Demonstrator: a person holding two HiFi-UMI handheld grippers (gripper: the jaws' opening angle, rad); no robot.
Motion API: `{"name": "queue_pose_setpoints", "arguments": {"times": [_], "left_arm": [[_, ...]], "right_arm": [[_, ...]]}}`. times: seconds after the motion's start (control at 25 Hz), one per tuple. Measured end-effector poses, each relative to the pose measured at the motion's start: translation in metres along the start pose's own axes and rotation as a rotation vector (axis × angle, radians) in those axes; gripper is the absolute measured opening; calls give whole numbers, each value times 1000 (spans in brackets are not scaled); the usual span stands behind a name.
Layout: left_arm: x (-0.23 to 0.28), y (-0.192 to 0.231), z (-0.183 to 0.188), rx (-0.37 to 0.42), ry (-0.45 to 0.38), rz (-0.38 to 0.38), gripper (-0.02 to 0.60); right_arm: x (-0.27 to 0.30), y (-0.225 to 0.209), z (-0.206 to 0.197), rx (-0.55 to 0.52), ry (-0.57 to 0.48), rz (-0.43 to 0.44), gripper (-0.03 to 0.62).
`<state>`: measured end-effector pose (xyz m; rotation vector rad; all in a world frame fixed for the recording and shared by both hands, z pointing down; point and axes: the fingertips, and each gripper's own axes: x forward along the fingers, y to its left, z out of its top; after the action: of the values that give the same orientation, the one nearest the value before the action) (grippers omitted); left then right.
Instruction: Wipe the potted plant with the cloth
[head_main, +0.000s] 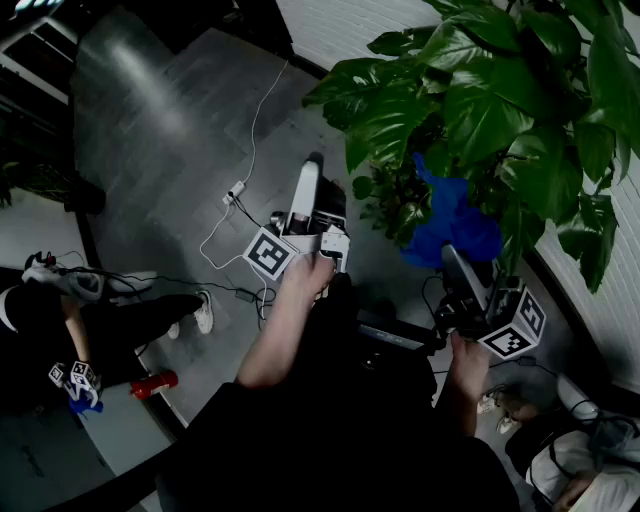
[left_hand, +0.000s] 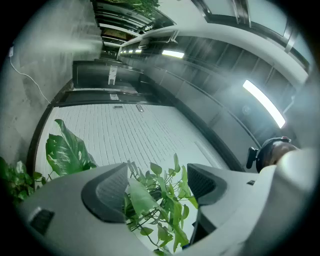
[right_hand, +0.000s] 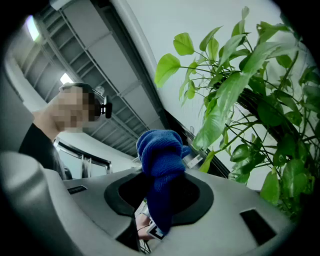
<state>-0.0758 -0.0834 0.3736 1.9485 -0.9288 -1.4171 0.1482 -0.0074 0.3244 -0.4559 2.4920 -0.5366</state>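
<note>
right gripper (right_hand: 160, 194): jaws clamped on blue cloth (right_hand: 159, 150), wad poking up just beside potted plant (right_hand: 235, 90) | left gripper (left_hand: 155, 187): jaws partly apart, gripping nothing, plant's small leaves showing through the gap

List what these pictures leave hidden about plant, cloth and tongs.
Head view: the pot, hidden under the plant leaves and the blue cloth; neither gripper view shows it.
Head view: tips of the right tongs, behind cloth and leaves.
Right gripper view: whether the cloth touches a leaf; depth unclear.
Left gripper view: whether leaves between the open left tongs are touched.
</note>
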Motion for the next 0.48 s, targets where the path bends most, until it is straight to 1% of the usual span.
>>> {"name": "queue_pose_setpoints", "arguments": {"times": [0.12,0.24,0.32,0.48], "left_arm": [[13,23,11,-51,-4,-1,367],[29,45,22,-106,16,-26,367],[44,59,27,-163,42,-61,367],[74,79,31,-272,119,-132,367]], "right_arm": [[19,10,4,-45,17,28,129],[48,16,6,-106,37,50,129],[73,16,9,-153,47,43,129],[125,16,21,-269,52,-6,129]]}}
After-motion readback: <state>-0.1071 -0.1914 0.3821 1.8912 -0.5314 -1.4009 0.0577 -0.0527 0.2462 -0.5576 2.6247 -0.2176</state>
